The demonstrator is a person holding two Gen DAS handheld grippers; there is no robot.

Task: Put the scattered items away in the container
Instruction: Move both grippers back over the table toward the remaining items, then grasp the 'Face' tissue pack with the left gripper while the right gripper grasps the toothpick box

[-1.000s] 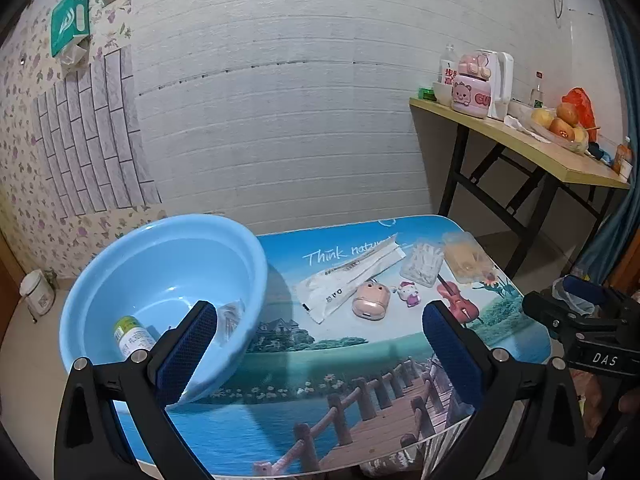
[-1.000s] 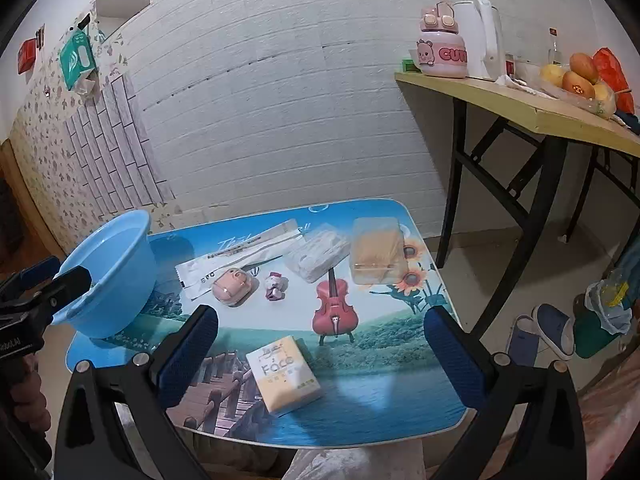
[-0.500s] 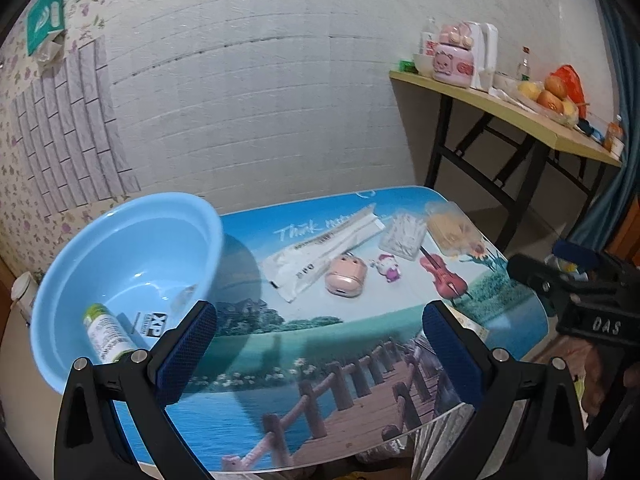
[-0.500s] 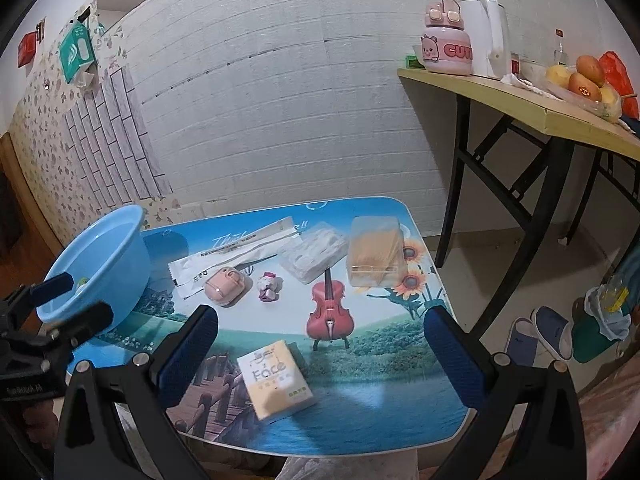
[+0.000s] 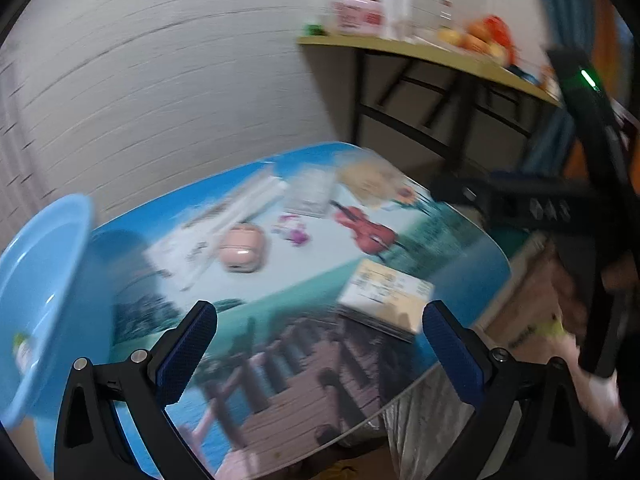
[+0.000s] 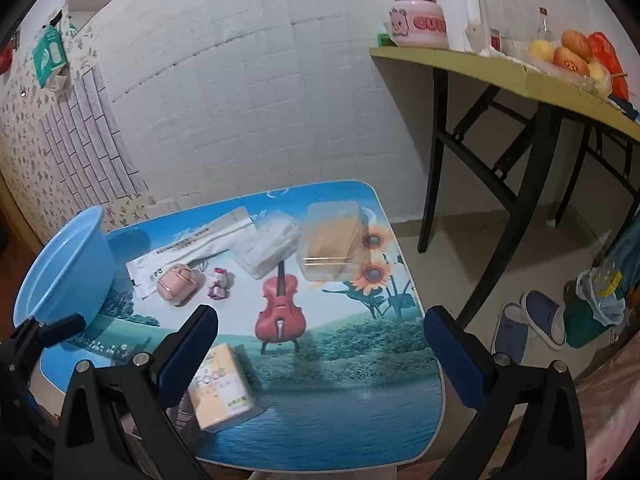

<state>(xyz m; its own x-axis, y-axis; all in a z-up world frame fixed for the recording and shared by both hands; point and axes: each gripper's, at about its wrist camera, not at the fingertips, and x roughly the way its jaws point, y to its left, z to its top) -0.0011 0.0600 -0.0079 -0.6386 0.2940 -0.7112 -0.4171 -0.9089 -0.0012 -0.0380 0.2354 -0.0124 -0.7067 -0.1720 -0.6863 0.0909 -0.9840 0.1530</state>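
- Table (image 6: 360, 420) with a printed lake-and-violin picture top serves as landmark; light blue round plastic basin (image 6: 64, 272) sits on its left end, overhanging the edge.
- Inside the basin, left wrist view: small white bottle with green label (image 5: 22, 350), blurred.
- Left gripper (image 5: 320, 356): blue-padded jaws wide apart, nothing between them, above the table's near edge. View is motion-blurred.
- Right gripper (image 6: 320, 354): jaws wide apart, empty, above the table's near half.
- Yellow-and-white tissue packet marked "Face" (image 6: 222, 390) lies on the table near the front edge, just beside the right gripper's left finger (image 6: 188, 356) in the image; contact cannot be judged.
- Pink rounded earbud-style case (image 6: 176, 282) lies on the table right of the basin, touching a long white sachet (image 6: 192, 248).
- Small pink-and-white cat figurine (image 6: 219, 283) just right of the case.
- Clear bag of white cotton swabs (image 6: 268, 244) and clear lidded box with tan contents (image 6: 334, 242) occupy the table's far side, side by side.
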